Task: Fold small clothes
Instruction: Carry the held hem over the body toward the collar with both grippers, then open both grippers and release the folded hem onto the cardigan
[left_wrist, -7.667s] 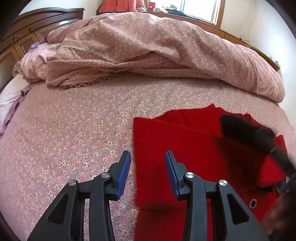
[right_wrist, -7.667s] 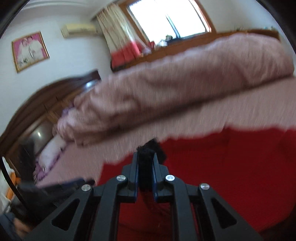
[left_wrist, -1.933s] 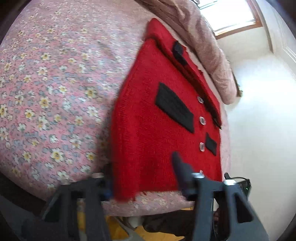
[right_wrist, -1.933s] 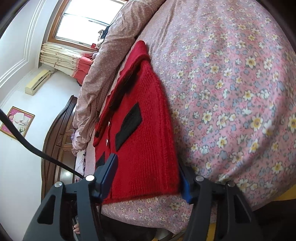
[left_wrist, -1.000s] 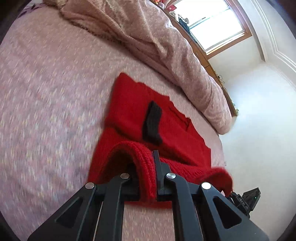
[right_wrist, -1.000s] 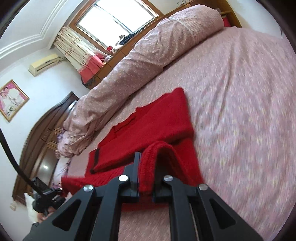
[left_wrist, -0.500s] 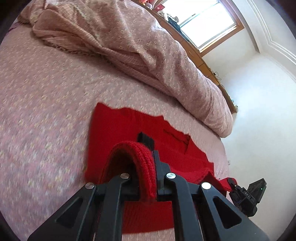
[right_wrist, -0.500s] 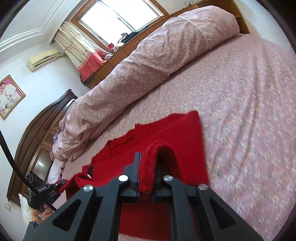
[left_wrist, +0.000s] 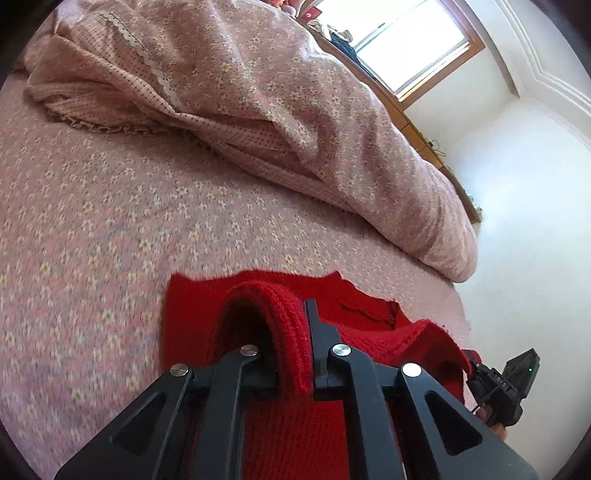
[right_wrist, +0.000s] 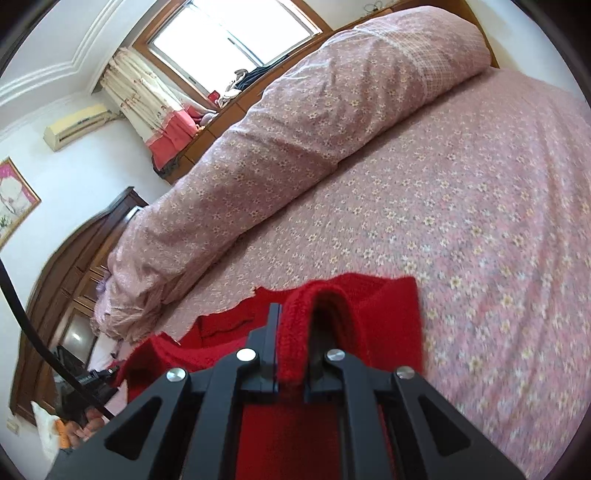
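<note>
Both grippers clamped on the near hem of the red knitted cardigan (left_wrist: 192, 314), one corner each. Left gripper (left_wrist: 291, 354): jaws pinched tight on a thick roll of knit that arches up between them at lower centre of the left wrist view. Right gripper (right_wrist: 291, 354): jaws likewise closed on a fold of hem, lower centre of the right wrist view.

Risks, as I judge them:
- The knit is bulky and rolled in each grip. It could slip out of one side if the pull goes uneven, which would leave the fold skewed.
- If my two hands travel unequally, the hem would land crooked against the collar edge.
- Dragging rather than lifting may bunch the layer underneath or shift the whole garment across the floral bedsheet (left_wrist: 92, 221).
- Releasing too high would let the edge flop and curl.

Position: the rest of the cardigan lies flat on the sheet just beyond and below the fingertips, its far edge at mid-frame. The rolled pink quilt (left_wrist: 295, 110) sits well apart, across the upper frame. The held hem hangs above the flat part.
</note>
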